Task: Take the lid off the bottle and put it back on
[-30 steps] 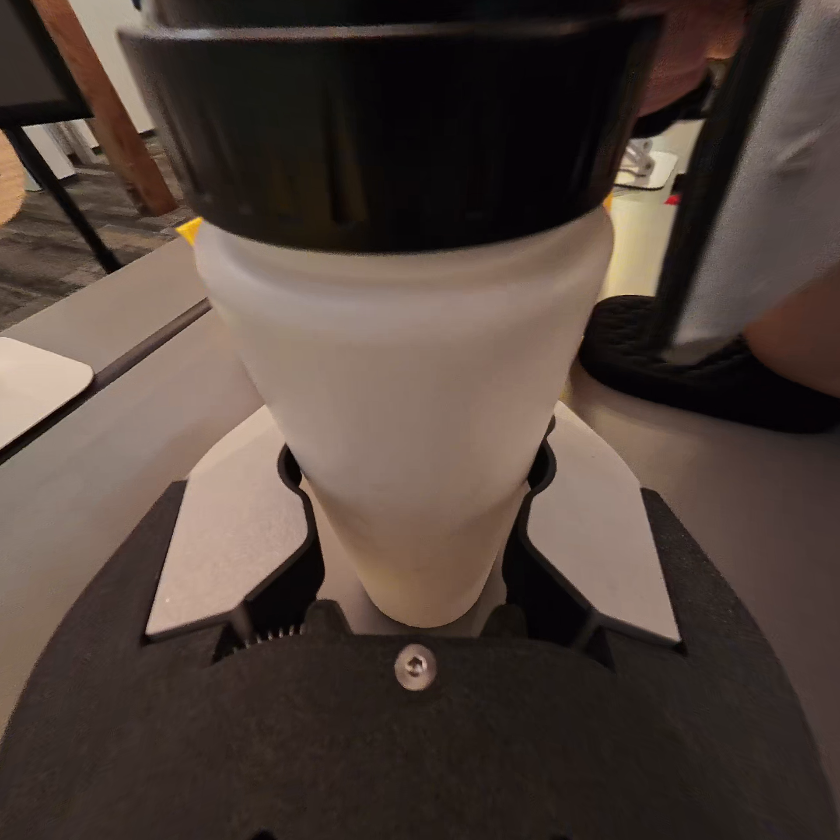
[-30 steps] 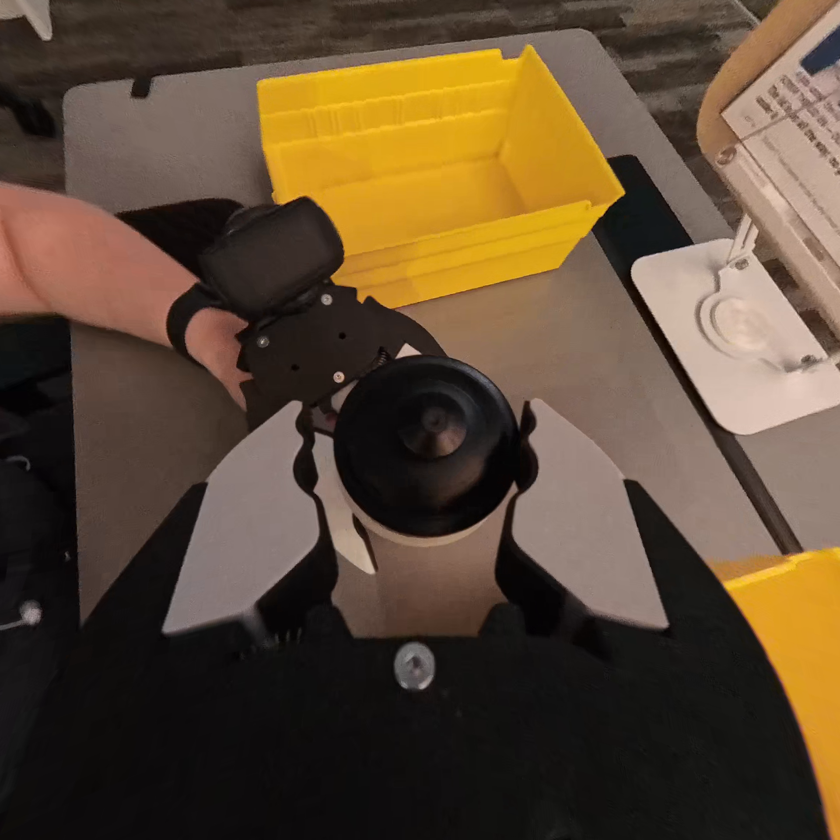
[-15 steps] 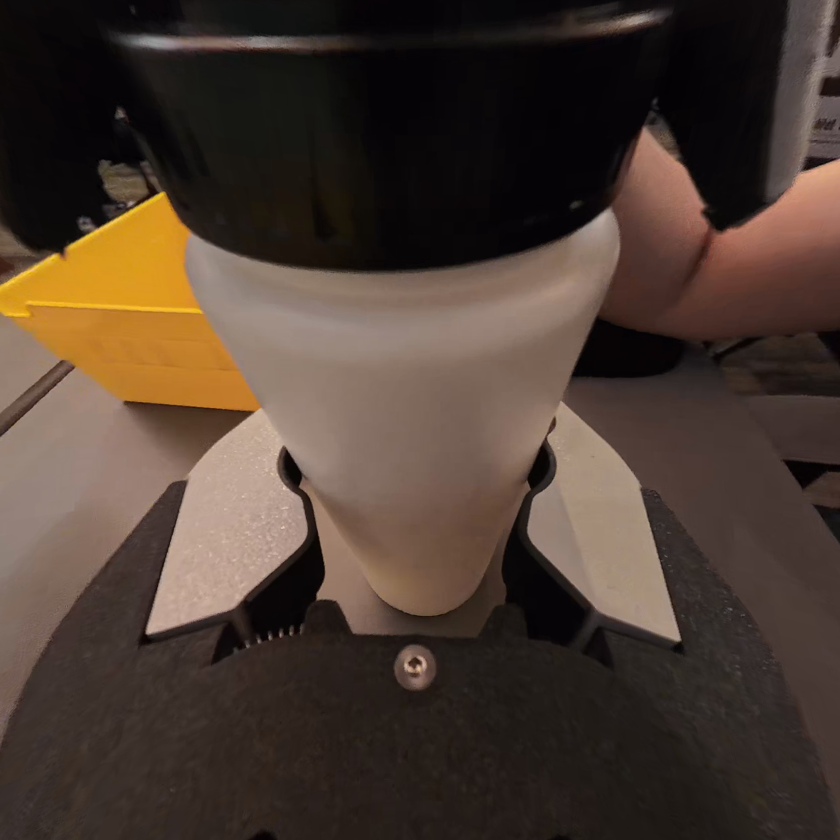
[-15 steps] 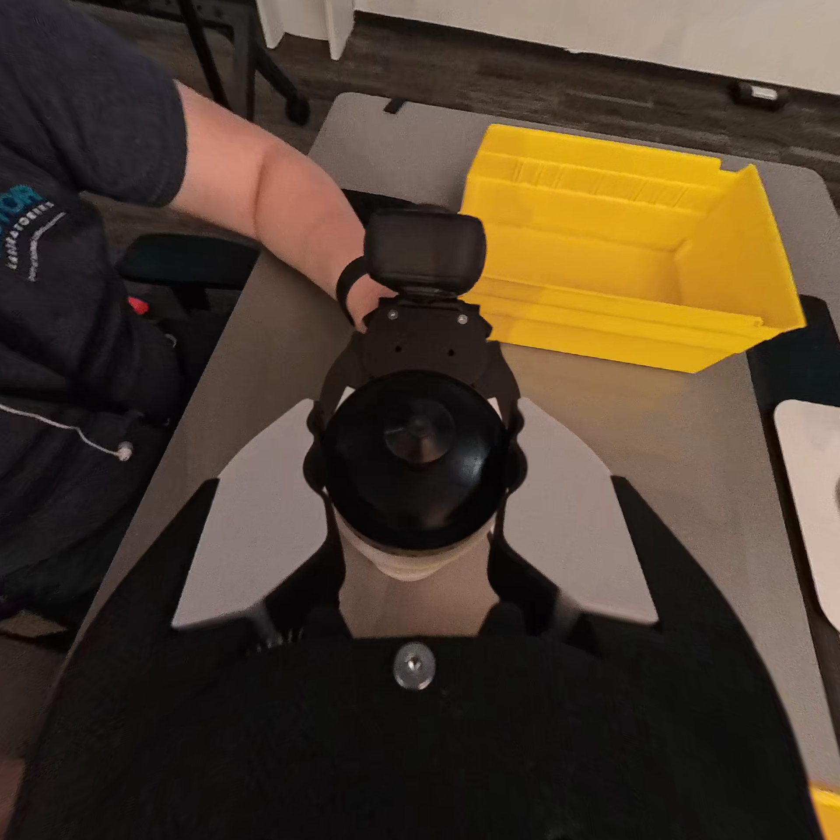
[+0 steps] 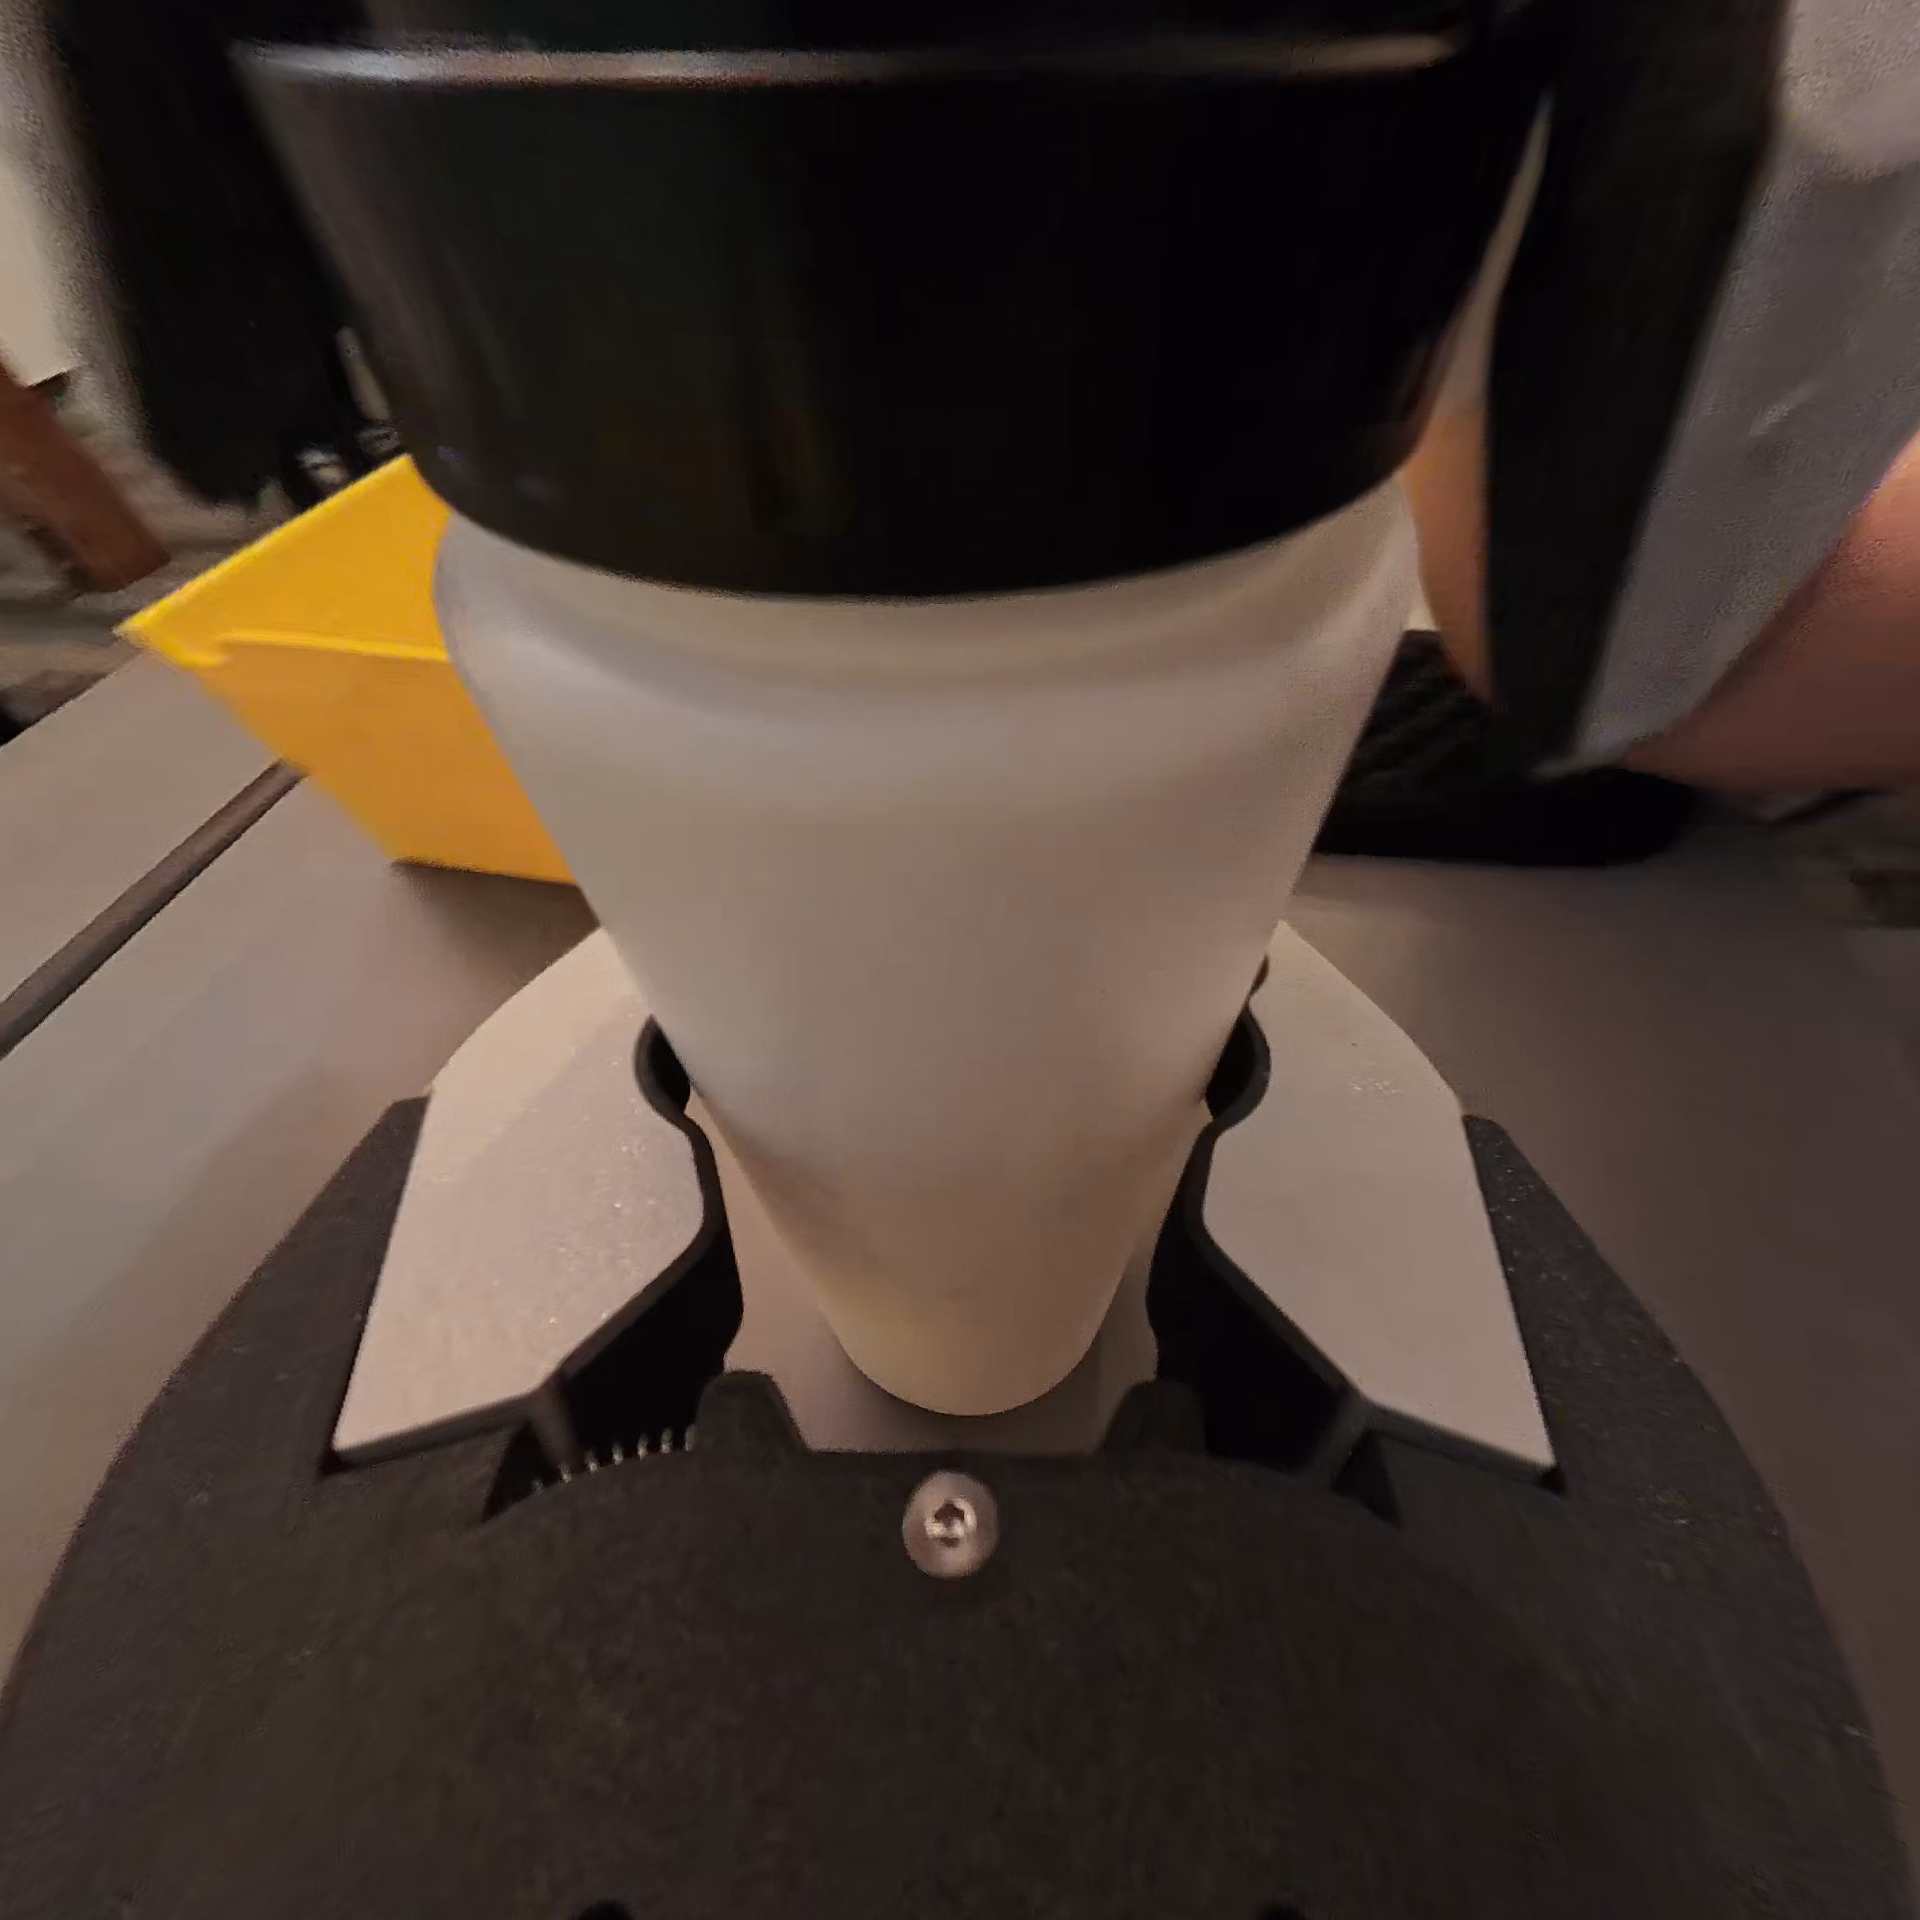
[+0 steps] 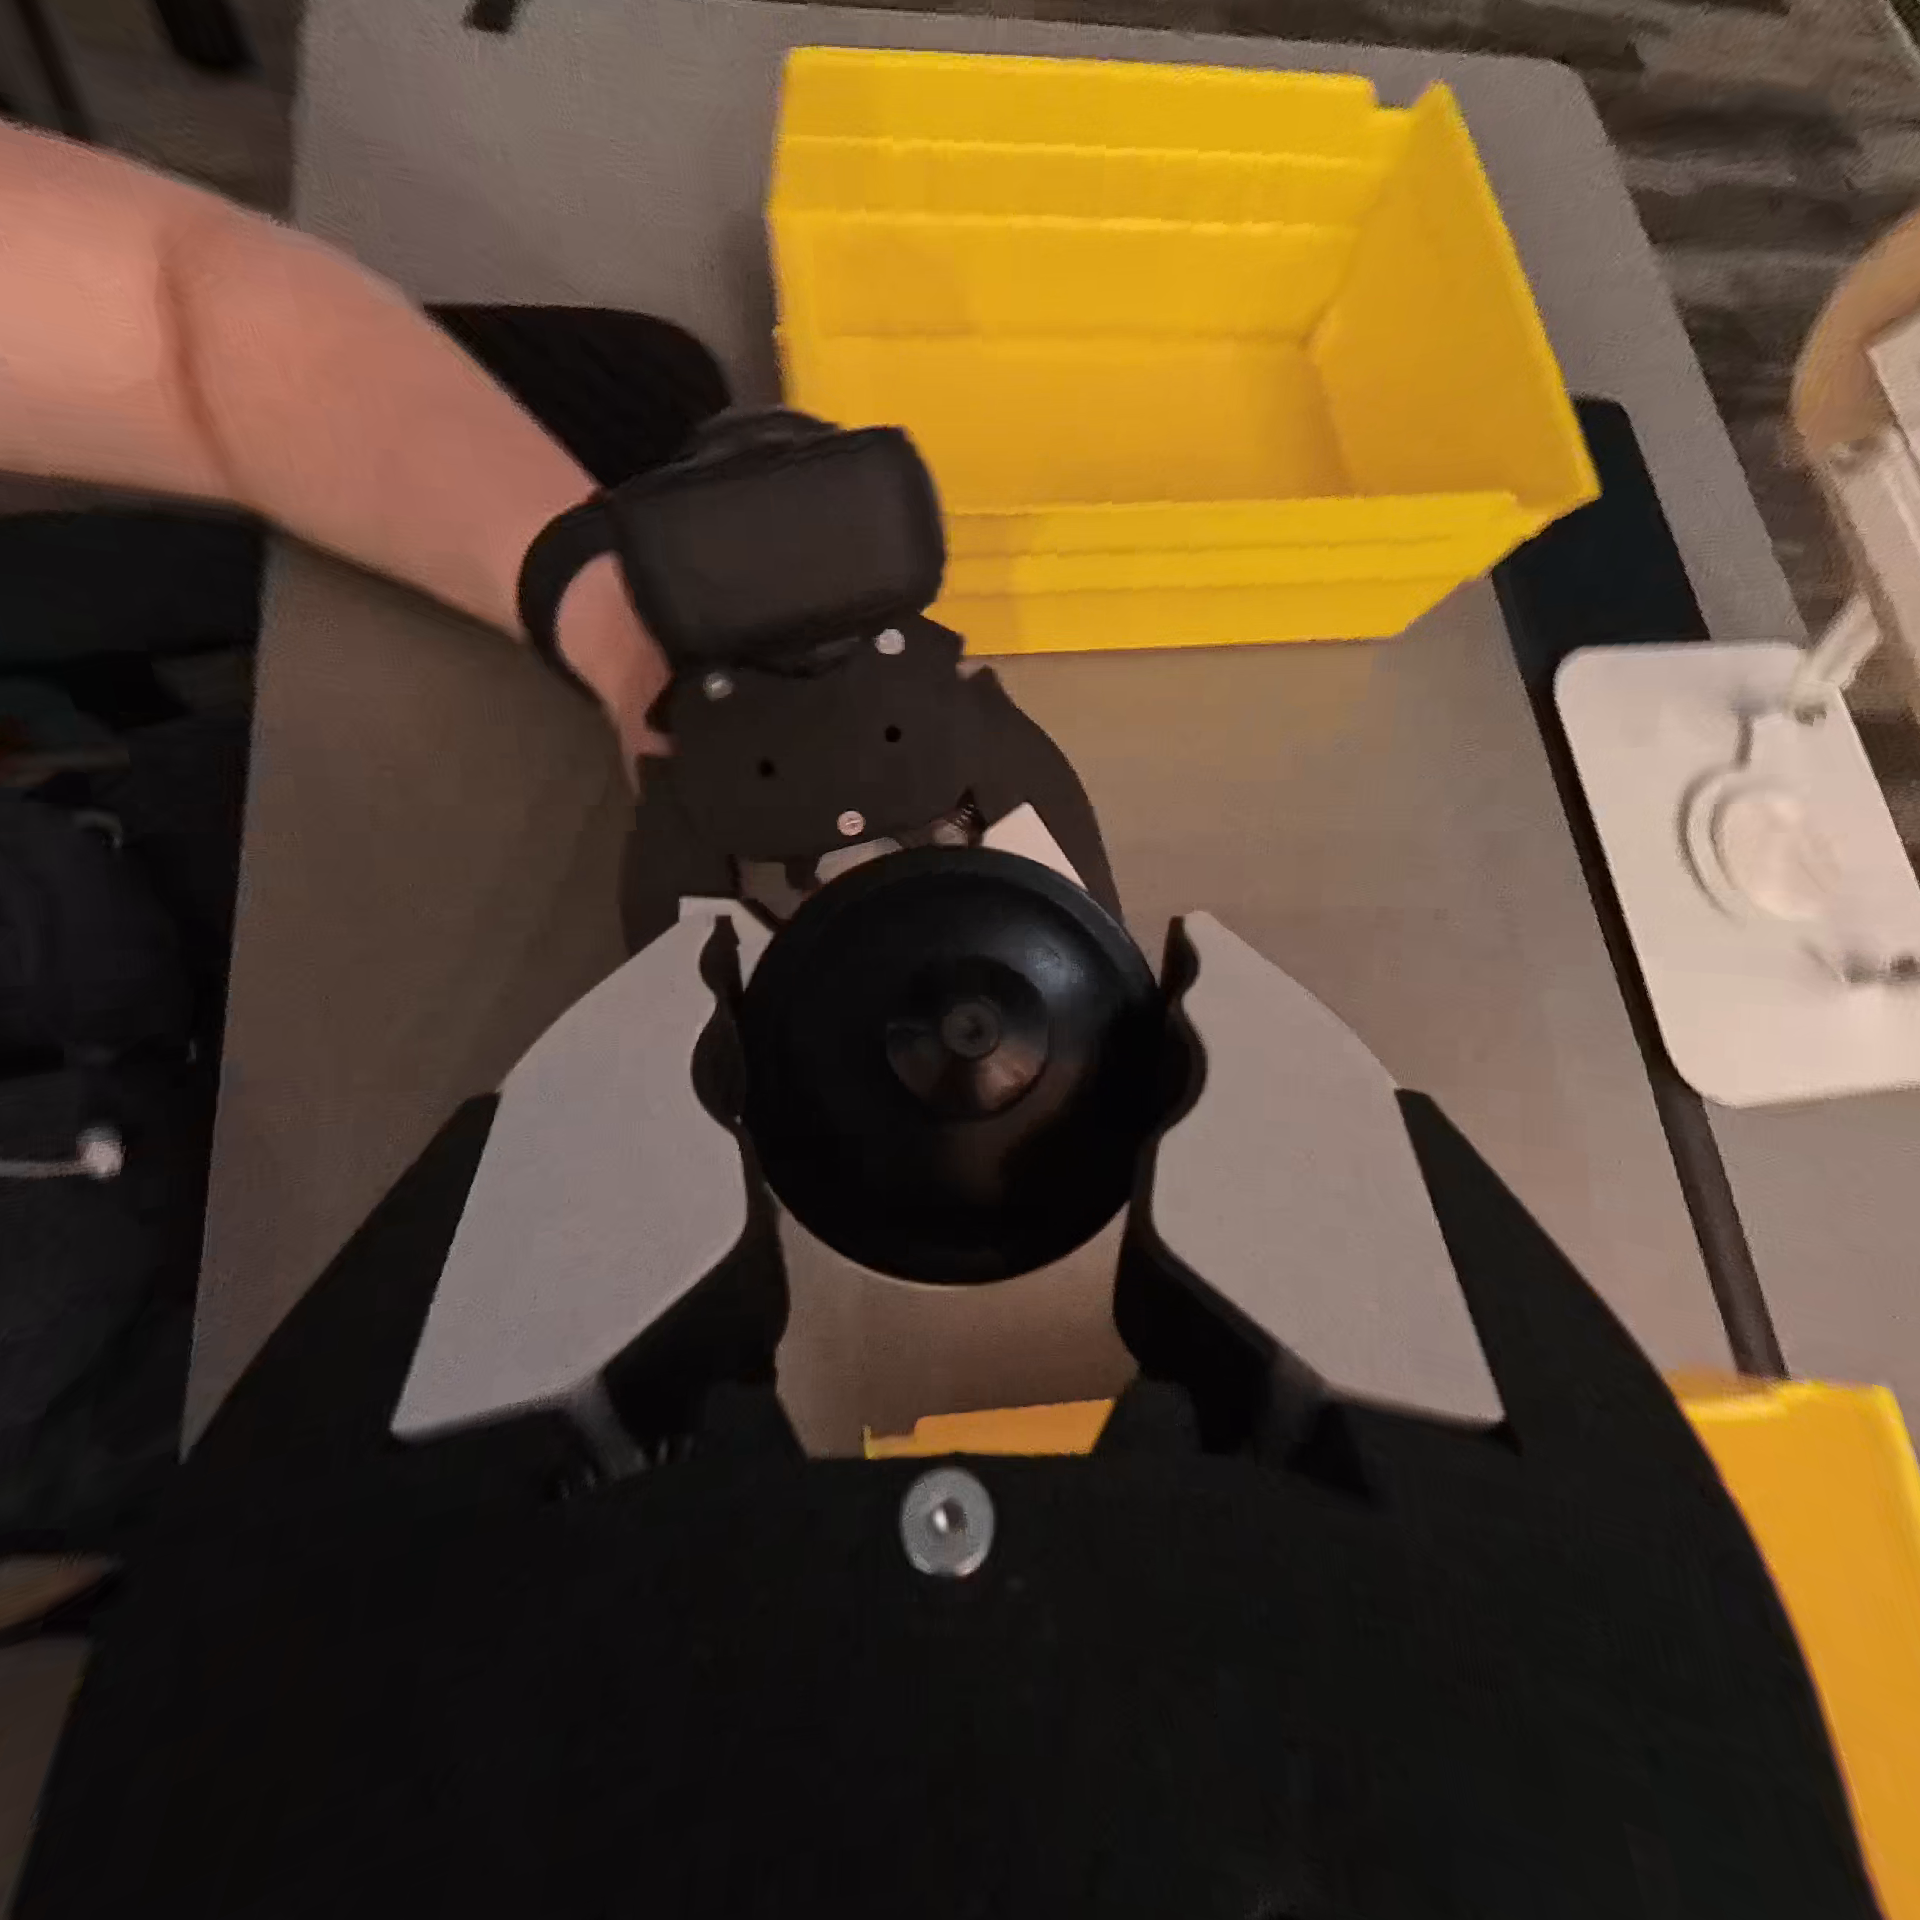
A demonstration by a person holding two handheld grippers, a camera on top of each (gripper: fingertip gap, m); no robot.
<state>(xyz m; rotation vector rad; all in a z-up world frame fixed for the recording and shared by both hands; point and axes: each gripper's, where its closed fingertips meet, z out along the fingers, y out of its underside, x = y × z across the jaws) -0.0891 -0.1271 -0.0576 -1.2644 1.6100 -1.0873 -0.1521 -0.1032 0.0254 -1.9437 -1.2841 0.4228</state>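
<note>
Since a moment ago, swung round the lid (image 6: pixel 951 1081) again, right gripper (image 6: pixel 951 1049) closed on its black rim from above, yellow bin (image 6: pixel 1164 343) now far and slightly right: probably mid-twist, though loosening or tightening cannot be told. Lid seated on the white bottle (image 5: pixel 925 935), no gap at the neck. Left gripper (image 5: pixel 951 1122) clamped on the lower body, bottle upright between the jaws on the grey table (image 5: pixel 1662 1039), touching both sides.
</note>
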